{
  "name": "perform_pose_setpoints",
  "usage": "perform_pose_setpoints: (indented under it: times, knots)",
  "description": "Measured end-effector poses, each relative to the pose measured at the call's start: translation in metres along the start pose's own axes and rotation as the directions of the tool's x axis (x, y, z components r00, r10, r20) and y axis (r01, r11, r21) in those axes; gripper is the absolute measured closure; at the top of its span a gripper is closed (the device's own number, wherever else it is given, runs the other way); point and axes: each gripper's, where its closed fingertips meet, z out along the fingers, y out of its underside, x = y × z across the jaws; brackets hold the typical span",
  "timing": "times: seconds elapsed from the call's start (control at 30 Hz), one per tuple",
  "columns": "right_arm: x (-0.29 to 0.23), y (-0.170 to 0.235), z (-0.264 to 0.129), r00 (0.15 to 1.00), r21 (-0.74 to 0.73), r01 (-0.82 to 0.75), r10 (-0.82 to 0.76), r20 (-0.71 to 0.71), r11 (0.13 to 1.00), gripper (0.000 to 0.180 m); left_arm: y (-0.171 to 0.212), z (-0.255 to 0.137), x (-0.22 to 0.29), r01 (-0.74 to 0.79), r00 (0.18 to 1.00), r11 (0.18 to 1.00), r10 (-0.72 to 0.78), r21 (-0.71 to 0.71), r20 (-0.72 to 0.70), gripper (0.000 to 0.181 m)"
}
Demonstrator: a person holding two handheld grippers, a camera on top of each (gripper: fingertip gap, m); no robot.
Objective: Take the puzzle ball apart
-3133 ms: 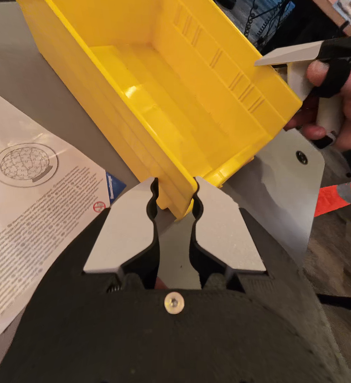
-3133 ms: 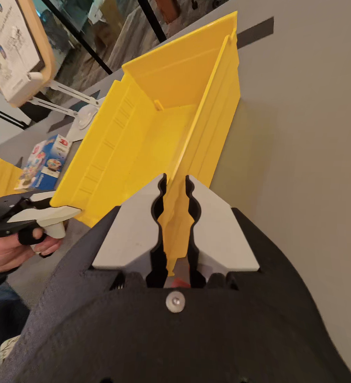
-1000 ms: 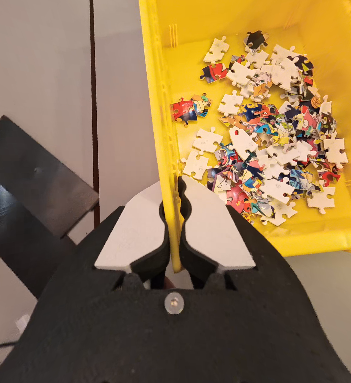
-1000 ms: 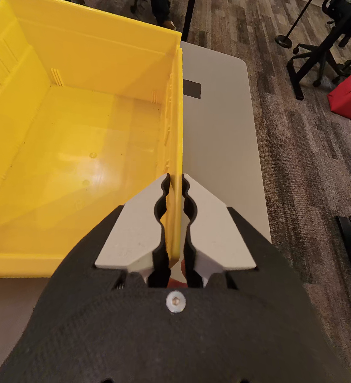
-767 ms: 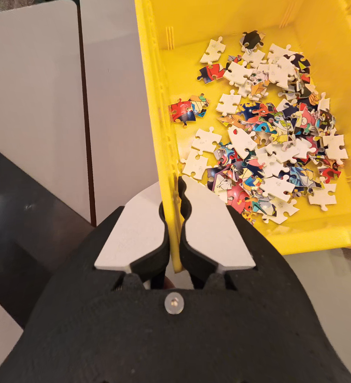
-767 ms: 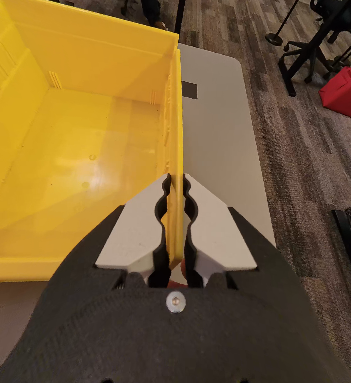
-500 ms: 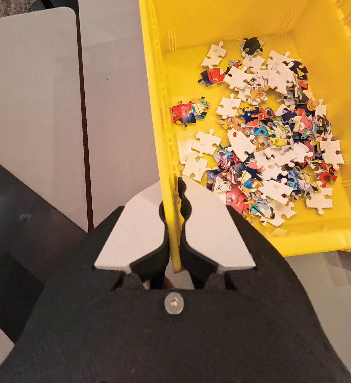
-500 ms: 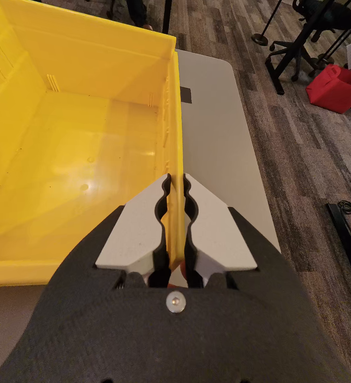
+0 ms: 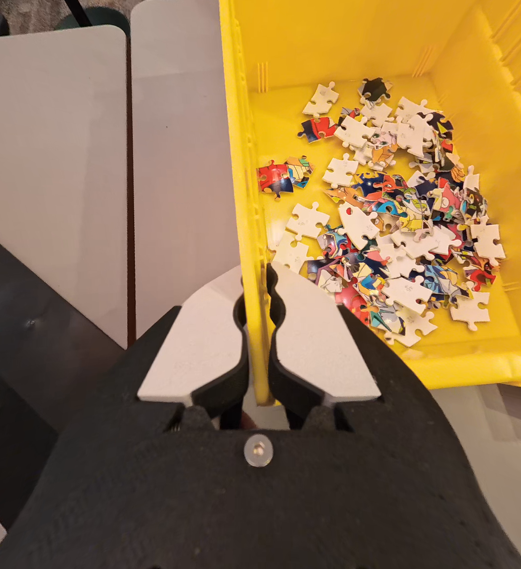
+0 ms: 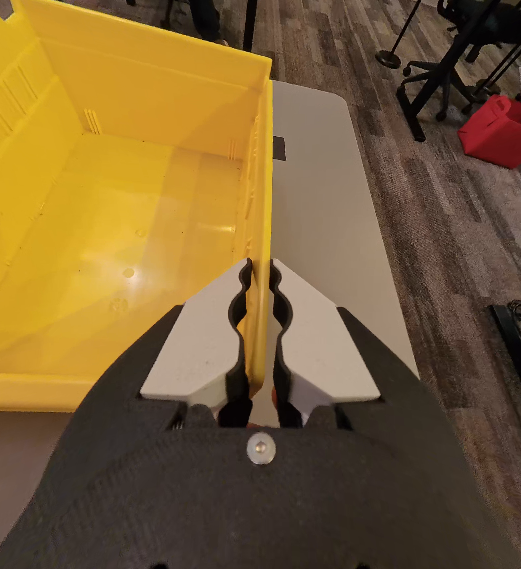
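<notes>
Black gripper [image 9: 257, 332] body — grey fingers [image 9: 197, 345], silver screw [image 9: 258, 451].

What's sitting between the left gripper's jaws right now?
In the left wrist view, the left gripper has its jaws clamped on the side wall of the yellow plastic bin, nothing else.

Probably an office or lab: grey tables [image 10: 320, 191], wood-look plank flooring [image 10: 456, 215], rolling chair bases [image 10: 428, 70], stands.

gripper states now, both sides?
Left gripper: closed on the left wall of the yellow bin.
Right gripper: closed on the bin's right wall.
</notes>
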Motion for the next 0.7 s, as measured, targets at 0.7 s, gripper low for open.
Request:
perform_pose_setpoints:
  times: [0.7]
  knots:
    - [-0.227,-0.003,-0.133,0.853,0.114,0.264,-0.287,0.436,0.958,0.104,0.060,-0.126,0.205,-0.169,0.937,0.979,0.194,0.111,-0.289,0.106]
